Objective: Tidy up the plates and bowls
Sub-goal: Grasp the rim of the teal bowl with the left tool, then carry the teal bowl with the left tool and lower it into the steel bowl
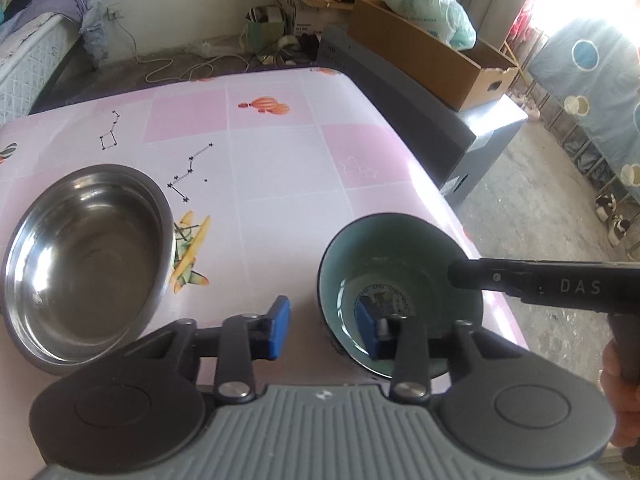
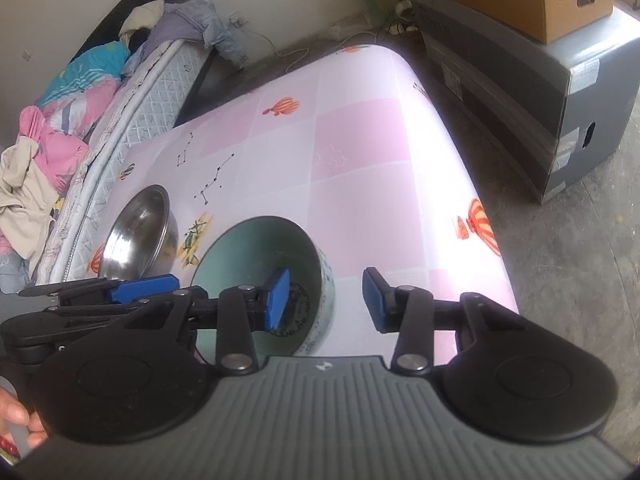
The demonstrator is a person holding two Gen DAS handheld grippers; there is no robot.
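Left gripper [image 1: 325,326] and right gripper [image 2: 326,300] both have jaws spread wide, side by side.

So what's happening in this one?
A person holding a gripper in each hand works at a pink-tiled table with two bowls on it. Both grippers straddle the rim of the teal ceramic bowl, each with one pad inside and one outside: the left gripper on the left side of the bowl, the right gripper on the right. Both are open, nothing gripped yet. The steel bowl sits untouched to the left.
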